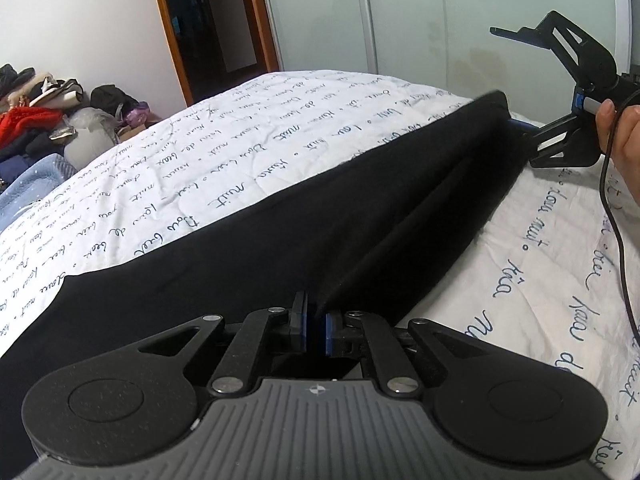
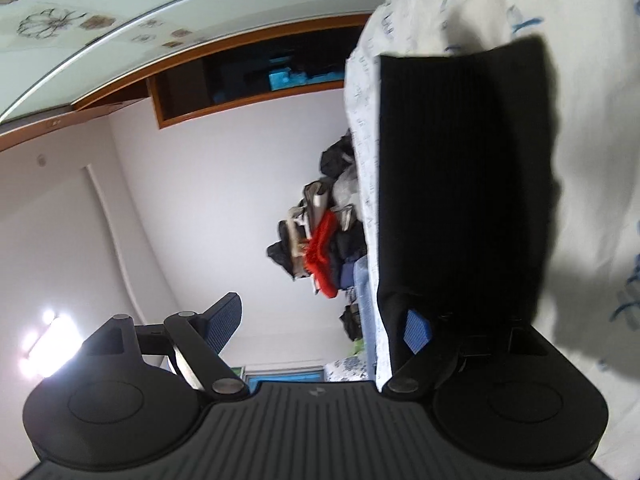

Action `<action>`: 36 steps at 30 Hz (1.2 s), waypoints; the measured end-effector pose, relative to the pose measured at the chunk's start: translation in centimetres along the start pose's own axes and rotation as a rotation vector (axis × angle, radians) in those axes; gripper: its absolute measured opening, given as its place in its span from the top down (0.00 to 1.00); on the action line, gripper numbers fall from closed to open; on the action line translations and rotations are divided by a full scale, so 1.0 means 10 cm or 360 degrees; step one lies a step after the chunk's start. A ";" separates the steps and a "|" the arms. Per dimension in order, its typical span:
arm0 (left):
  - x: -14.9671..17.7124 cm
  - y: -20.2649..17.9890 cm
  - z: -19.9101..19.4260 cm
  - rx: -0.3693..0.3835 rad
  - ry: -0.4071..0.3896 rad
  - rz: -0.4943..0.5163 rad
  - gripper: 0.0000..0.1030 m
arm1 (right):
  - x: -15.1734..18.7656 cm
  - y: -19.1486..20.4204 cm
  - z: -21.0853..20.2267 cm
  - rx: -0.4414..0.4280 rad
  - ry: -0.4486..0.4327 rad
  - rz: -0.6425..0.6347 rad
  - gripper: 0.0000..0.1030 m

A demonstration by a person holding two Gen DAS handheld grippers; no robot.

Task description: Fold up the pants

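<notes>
Black pants point(image 1: 280, 232) stretch lengthwise across a white quilt with blue script point(image 1: 200, 152). My left gripper point(image 1: 316, 322) is shut on a raised fold at their near end, the cloth pinched between the blue pads. At the far end a hand point(image 1: 618, 136) holds my right gripper point(image 1: 503, 76) open, one finger up in the air and the other low by the pants' edge. In the right wrist view, which is rolled sideways, the right gripper point(image 2: 320, 324) stands wide. The end of the pants point(image 2: 460, 184) lies against its one blue pad point(image 2: 418, 330) only.
A pile of clothes point(image 1: 36, 120) and a grey bag sit beyond the bed's left side. A wooden door frame point(image 1: 256, 20) and pale wardrobe doors point(image 1: 440, 20) stand behind the bed. A black cable point(image 1: 616, 220) hangs from the right gripper over the quilt.
</notes>
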State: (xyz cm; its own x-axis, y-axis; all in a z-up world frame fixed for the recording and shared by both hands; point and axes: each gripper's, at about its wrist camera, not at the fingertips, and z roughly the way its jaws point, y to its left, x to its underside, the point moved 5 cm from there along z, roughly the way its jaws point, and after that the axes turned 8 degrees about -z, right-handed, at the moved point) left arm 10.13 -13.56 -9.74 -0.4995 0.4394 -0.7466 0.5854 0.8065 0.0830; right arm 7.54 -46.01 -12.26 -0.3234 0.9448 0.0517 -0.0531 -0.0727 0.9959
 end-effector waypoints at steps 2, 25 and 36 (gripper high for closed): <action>0.02 0.00 0.03 0.0001 0.0025 -0.0014 0.90 | -0.03 -0.04 -0.08 0.0065 -0.0028 -0.0010 0.19; 0.03 -0.04 0.16 0.0016 0.0091 -0.0046 0.90 | -0.39 0.12 -0.30 0.0626 0.0017 -0.0410 0.11; 0.03 -0.04 0.16 0.0025 0.0091 -0.0063 0.90 | -0.43 0.08 0.08 0.0853 0.0209 -0.0526 0.05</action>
State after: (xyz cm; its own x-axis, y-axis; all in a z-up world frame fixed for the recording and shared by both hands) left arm 10.72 -14.38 -11.06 -0.5580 0.4297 -0.7099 0.5743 0.8175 0.0434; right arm 9.66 -49.91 -11.65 -0.4857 0.8406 -0.2398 0.2989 0.4175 0.8581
